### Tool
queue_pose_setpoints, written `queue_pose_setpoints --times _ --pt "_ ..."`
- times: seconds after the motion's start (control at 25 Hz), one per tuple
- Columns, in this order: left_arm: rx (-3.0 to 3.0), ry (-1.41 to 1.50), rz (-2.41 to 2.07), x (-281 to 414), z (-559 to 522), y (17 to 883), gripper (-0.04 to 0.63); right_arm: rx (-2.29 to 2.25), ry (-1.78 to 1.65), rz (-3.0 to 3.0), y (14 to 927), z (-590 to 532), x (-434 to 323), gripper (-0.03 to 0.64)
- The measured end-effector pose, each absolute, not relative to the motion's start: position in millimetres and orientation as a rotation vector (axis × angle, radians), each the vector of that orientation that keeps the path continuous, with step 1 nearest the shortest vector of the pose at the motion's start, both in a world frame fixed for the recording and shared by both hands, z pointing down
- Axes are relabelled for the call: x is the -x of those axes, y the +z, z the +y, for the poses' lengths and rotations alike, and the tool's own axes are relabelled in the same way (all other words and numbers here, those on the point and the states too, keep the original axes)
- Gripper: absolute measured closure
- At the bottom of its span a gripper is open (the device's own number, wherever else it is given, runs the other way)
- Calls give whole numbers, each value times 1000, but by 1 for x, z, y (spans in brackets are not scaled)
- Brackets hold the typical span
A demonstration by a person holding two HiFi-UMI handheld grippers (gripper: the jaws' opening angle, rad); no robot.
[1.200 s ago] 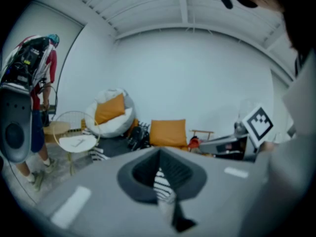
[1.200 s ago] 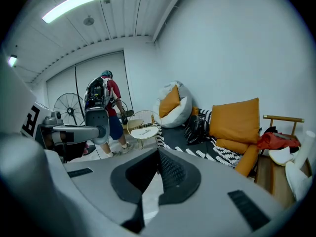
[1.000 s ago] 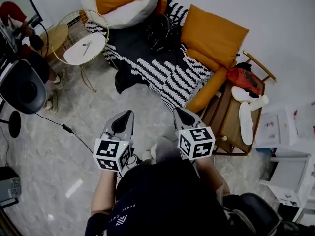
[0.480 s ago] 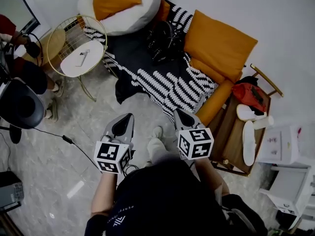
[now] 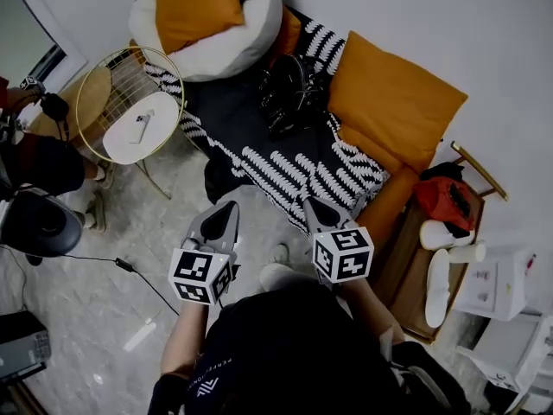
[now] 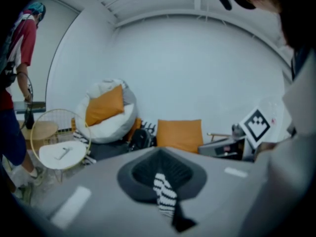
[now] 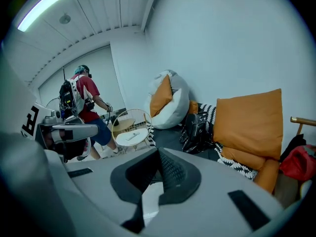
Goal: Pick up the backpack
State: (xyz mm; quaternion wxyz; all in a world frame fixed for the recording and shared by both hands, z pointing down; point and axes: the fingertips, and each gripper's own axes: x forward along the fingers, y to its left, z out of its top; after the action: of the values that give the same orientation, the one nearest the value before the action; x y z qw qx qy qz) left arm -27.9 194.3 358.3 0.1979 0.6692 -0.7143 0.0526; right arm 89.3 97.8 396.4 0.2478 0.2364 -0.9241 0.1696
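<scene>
Black-and-white striped throw carries the dark backpack, which lies at about 12 o'clock from both grippers and well apart from them, its long axis running roughly 1 to 7 o'clock. By my reading the right gripper is slightly nearer than the left gripper. Both have their jaws together with nothing between them.

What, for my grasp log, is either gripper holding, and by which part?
Nothing: the left gripper and right gripper are shut and empty, short of the backpack.

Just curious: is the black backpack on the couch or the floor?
On it: the backpack lies on the striped blanket, beside an orange cushion.
</scene>
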Motion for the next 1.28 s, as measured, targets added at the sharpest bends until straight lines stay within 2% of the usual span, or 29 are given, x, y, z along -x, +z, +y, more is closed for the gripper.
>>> queue_pose_setpoints --times 0.76,1.28 --pt "-1931 170 -1890 56 91 382 580 -690 546 -2488 418 13 -63 613" --pt "-2071 305 -1729 117 -22 413 502 -850 602 -2476 430 -71 -17 531"
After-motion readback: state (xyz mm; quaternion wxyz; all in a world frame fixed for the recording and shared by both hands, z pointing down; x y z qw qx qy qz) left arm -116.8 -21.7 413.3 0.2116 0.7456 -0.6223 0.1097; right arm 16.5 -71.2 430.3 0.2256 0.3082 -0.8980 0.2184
